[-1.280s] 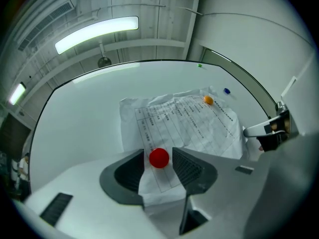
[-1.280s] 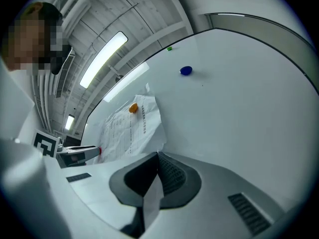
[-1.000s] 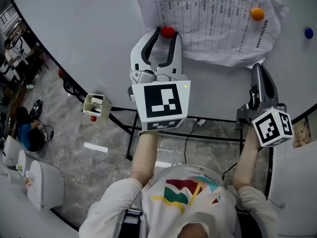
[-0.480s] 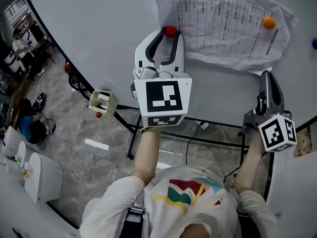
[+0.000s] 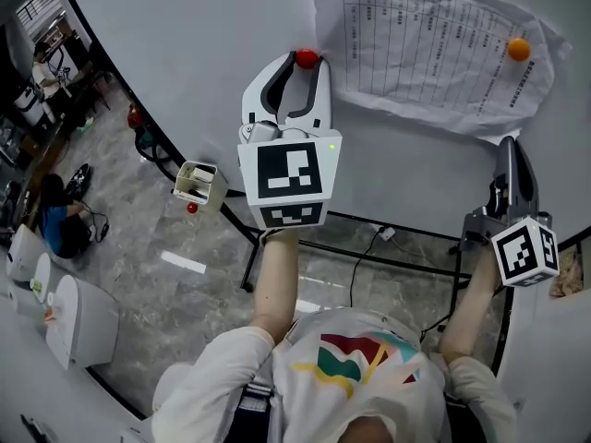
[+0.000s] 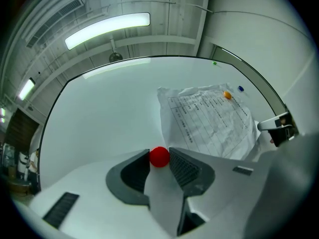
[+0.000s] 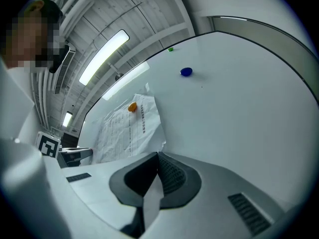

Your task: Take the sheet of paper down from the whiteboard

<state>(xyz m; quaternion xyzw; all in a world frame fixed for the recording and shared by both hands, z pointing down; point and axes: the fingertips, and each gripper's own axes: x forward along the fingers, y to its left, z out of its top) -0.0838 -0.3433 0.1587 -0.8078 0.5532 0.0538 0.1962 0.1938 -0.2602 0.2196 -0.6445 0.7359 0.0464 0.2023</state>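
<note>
Sheet of paper (image 5: 434,49): hangs crumpled on the whiteboard (image 5: 166,44), close above its lower edge; pinned only at the top right corner, by an orange magnet (image 5: 519,50).
Red magnet (image 6: 159,157): sits on bare whiteboard just beside the sheet's top left corner, off the paper.
Left hand-held gripper (image 5: 302,63): clamped on the red magnet, pads against both its sides.
Right hand-held gripper (image 7: 157,156): clenched, tips at the sheet's lower right edge; pinch on the paper not confirmable.
Handling: judged very light, limp, easily creased or torn; likely to swing or drop once the orange magnet lifts.
Grasp point: lower right corner, shallow firm pinch; no hard pull against the magnet.
</note>
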